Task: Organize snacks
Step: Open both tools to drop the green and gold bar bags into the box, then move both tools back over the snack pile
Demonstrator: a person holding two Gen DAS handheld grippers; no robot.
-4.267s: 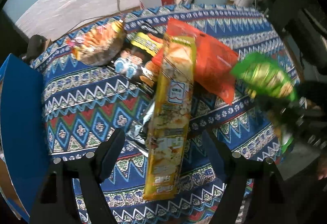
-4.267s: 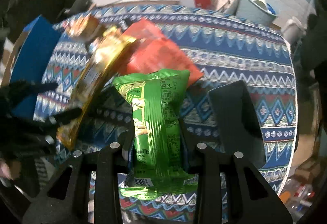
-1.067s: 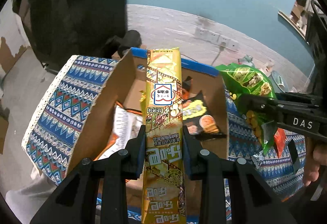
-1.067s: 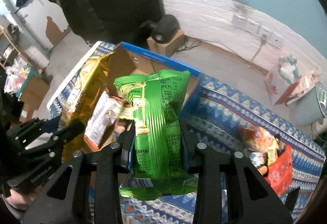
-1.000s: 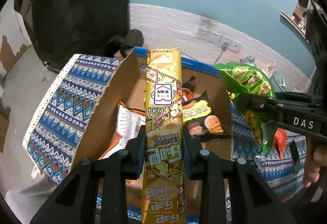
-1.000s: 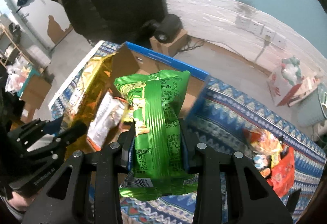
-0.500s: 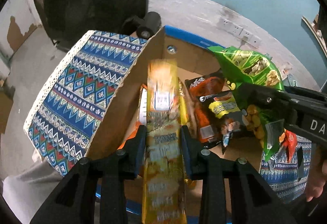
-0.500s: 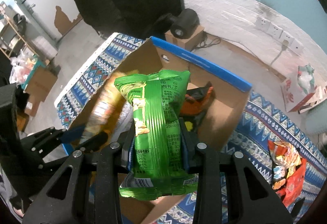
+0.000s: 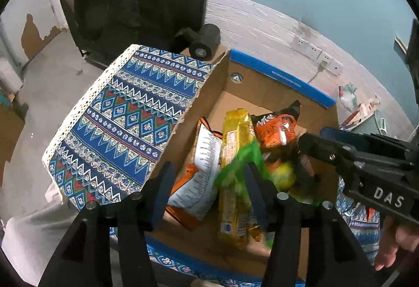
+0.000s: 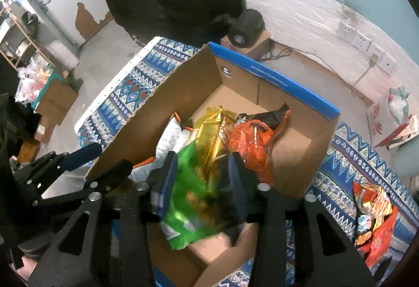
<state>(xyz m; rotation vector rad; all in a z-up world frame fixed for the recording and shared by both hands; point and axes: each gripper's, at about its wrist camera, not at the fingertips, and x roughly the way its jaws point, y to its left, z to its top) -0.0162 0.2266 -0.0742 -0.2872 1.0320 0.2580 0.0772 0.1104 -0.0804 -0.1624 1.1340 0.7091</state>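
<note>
An open cardboard box [image 9: 277, 75] with a blue rim holds several snack bags. Above it, my left gripper [image 9: 209, 187] has its jaws opening, and the long yellow packet [image 9: 235, 156] lies loose in the box below them, free of the pads. My right gripper [image 10: 203, 182] is also opening over the box [image 10: 275, 80]. The green bag [image 10: 188, 203] is blurred and tilted between its fingers, slipping down. Beside the yellow packet [image 10: 212, 130] lie an orange bag [image 10: 251, 140] and a white-backed bag [image 9: 204, 166]. The right gripper [image 9: 353, 161] shows in the left wrist view.
The box stands on a table with a blue patterned cloth [image 9: 125, 124]. More snack bags [image 10: 371, 213] lie on the cloth to the right. Behind the box are a black roll [image 10: 246, 25] on a small carton, wall sockets [image 10: 361, 41] and a dark hanging cloth.
Both grippers have opened. The yellow packet has left my left gripper and lies in the box. The green bag is sliding down out of my right gripper's hold.
</note>
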